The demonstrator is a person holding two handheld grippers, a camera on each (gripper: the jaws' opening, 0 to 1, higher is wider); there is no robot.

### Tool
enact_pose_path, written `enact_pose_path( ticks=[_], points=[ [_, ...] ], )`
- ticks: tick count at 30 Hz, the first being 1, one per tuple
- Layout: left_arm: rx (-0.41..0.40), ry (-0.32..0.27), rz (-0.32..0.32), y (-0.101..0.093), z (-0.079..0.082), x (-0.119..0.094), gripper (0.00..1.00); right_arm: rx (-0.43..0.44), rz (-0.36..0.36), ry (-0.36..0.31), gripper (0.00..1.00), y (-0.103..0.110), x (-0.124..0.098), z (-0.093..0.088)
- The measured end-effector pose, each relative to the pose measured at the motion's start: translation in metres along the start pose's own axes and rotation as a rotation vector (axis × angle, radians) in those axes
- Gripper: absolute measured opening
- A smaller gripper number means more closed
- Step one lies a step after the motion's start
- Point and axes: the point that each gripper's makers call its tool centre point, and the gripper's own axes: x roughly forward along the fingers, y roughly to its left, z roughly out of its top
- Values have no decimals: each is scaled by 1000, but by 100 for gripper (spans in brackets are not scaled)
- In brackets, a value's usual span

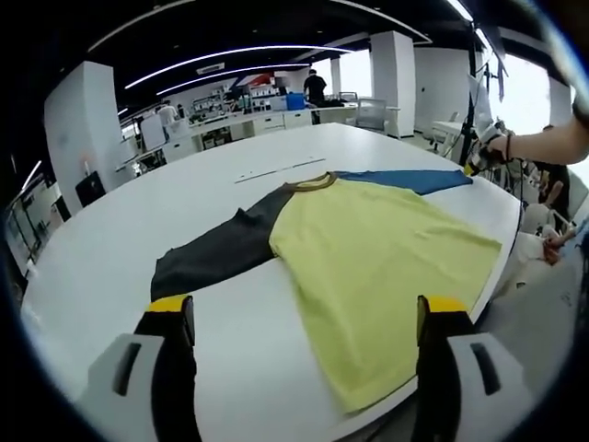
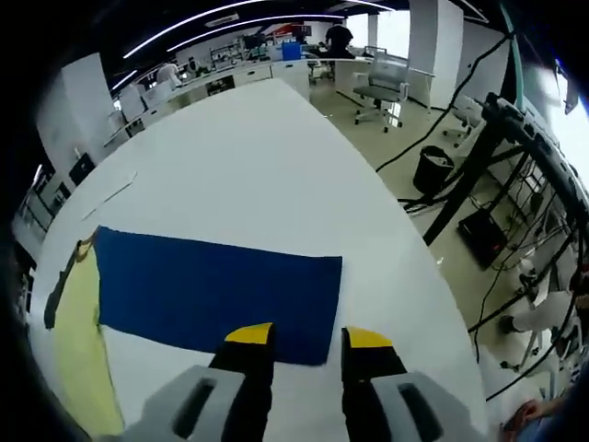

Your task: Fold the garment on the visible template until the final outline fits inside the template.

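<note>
Lying flat near table (image 1: pixel 110 267) edge, garment (image 1: pixel 377 249), left tongs (image 1: pixel 304 318) released, right tongs (image 2: pixel 308 343) parted over blue sleeve (image 2: pixel 216 285)

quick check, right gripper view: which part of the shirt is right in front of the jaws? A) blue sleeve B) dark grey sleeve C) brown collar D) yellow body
A: the blue sleeve lies flat on the white table just ahead of the right gripper, its near edge at the yellow jaw tips; the yellow body sits off to the left.

Garment (image 1: pixel 368 249) flat on table (image 1: pixel 138 249), sleeves spread; chair (image 2: pixel 385 78) on floor beyond table.
</note>
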Motion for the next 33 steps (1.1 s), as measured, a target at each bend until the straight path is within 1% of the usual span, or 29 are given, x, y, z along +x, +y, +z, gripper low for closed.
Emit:
enact_pose_path(
  ticks=[2, 4, 6, 7, 8, 13, 17, 19, 21, 23, 24, 27, 32, 33],
  points=[
    [-8, -7, -3, -1, 1, -1, 98, -7, -5, 4, 25, 0, 0, -5],
    [-14, -10, -3, 0, 2, -2, 98, 14, -2, 5, 25, 0, 1, -8],
    [-14, -11, -2, -1, 2, -3, 98, 14, -2, 14, 24, 1, 2, -11],
    [-14, -10, -2, 0, 2, -3, 98, -4, -15, 2, 22, -2, 2, -9],
    [-15, -9, -2, -1, 1, -3, 97, 1, -18, 9, 21, -2, 2, -10],
    [-19, -8, 5, 0, 0, -5, 96, 46, -45, -16, 17, -5, 3, -9],
    [-21, -3, 9, 0, -1, -6, 95, 4, -81, -9, 15, -2, 4, -10],
    [-23, -6, 15, 1, -1, -6, 94, 43, -85, -7, 13, 0, 3, -10],
    [-25, -9, 19, 2, 0, -7, 94, 50, -93, -7, 13, 10, -9, -17],
    [-29, -11, 22, 3, 0, -9, 94, 79, -101, -7, 10, 15, -18, -21],
    [-29, -10, 26, 3, -1, -10, 94, 80, -105, -6, 8, 17, -22, -23],
    [-33, -7, 34, 5, -3, -11, 93, 81, -104, -3, 6, 22, -28, -26],
    [-39, -6, 45, 6, -5, -12, 91, 102, -75, -7, 0, 28, -33, -28],
    [-36, -6, 46, 6, -5, -12, 92, 96, -70, -7, 0, 31, -34, -29]
  ],
)
